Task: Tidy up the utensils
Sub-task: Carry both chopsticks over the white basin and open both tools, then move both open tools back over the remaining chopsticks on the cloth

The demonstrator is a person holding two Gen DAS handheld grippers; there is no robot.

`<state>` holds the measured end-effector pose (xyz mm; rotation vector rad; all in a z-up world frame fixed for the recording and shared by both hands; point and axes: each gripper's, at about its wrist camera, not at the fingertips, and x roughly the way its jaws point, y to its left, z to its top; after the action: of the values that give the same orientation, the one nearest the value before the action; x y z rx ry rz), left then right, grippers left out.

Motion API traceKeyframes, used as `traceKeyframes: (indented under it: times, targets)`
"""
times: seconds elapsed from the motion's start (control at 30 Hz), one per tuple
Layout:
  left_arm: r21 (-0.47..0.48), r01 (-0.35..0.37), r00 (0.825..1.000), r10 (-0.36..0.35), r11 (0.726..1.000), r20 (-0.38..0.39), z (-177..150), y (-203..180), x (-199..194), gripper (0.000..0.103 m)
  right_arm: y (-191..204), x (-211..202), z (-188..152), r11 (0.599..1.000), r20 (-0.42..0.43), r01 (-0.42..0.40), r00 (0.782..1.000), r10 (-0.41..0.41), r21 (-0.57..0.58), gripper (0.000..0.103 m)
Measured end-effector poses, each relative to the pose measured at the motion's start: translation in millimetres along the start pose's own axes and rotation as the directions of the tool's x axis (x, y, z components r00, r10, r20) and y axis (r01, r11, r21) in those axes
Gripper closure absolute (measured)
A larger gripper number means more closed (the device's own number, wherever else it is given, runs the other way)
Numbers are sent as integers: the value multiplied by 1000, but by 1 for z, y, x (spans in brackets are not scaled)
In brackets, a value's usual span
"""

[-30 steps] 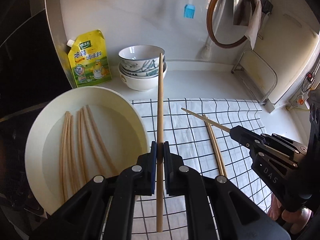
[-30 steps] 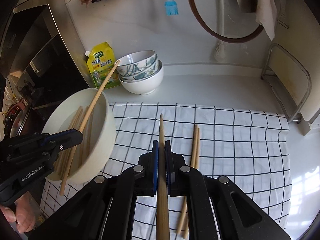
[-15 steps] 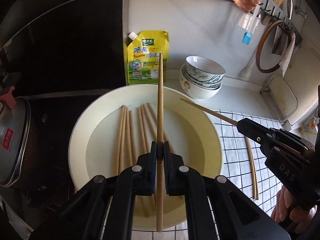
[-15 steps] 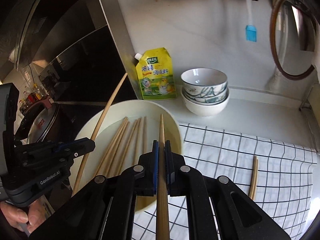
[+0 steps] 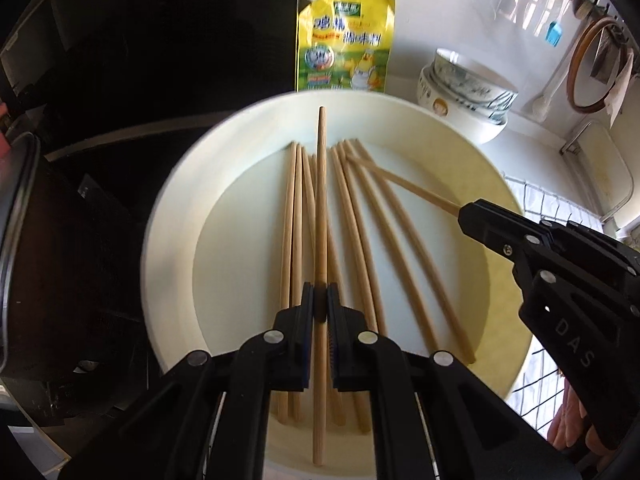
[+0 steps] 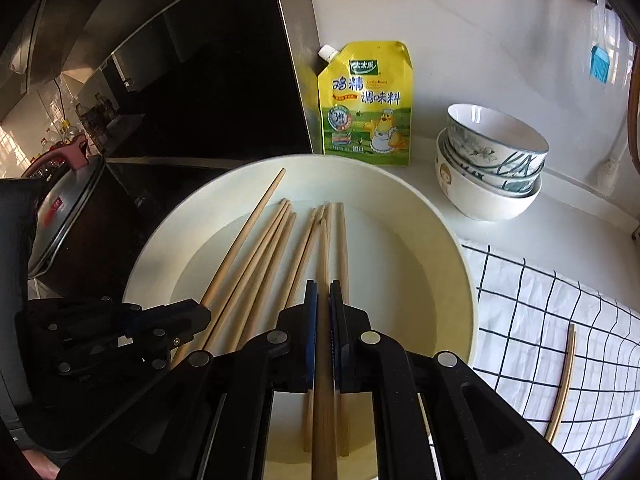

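Note:
A cream round basin (image 5: 172,216) (image 6: 460,264) holds several wooden chopsticks (image 5: 372,232) (image 6: 260,264) lying side by side. My left gripper (image 5: 320,300) is shut on one chopstick (image 5: 320,184), held over the basin's middle and pointing away. From the right, my right gripper (image 5: 464,214) reaches in, shut on another chopstick (image 5: 404,184). In the right wrist view that gripper (image 6: 323,292) clamps its chopstick (image 6: 322,248) above the basin, and the left gripper (image 6: 204,314) holds its own chopstick (image 6: 248,236) at the left. A pair of chopsticks (image 6: 564,384) lies on the checked cloth (image 6: 532,300).
A yellow seasoning pouch (image 6: 366,104) leans on the wall behind the basin. Stacked bowls (image 6: 492,168) stand to the right of it. A dark stove with a pot lid (image 6: 60,216) is on the left. A blue brush (image 6: 600,64) hangs on the wall.
Both grippers have swung left from over the checked cloth to over the basin and come lower, each still clamping its chopstick. The basin now fills both views.

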<state>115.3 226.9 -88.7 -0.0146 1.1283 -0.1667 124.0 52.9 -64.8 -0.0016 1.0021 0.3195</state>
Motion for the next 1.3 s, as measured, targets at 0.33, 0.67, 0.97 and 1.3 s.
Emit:
traceKeyframes:
  times: [0.33, 0.67, 0.97, 1.3]
  targets:
    - [6, -12, 999, 12, 1000, -46, 3, 2, 22, 95, -5, 20, -4, 999, -64, -8, 998, 10, 31, 97]
    - [-39, -44, 999, 44, 998, -20, 6, 13, 8, 62, -8, 6, -3, 1000, -44, -5, 999, 7, 28, 77]
    - [-49, -65, 998, 65, 997, 7, 3, 11, -14, 62, -14, -12, -8, 998, -12, -35, 999, 36, 59, 75]
    - [-33, -51, 998, 52, 998, 24, -4, -13, -30, 57, -26, -36, -20, 996, 23, -44, 999, 43, 78, 74]
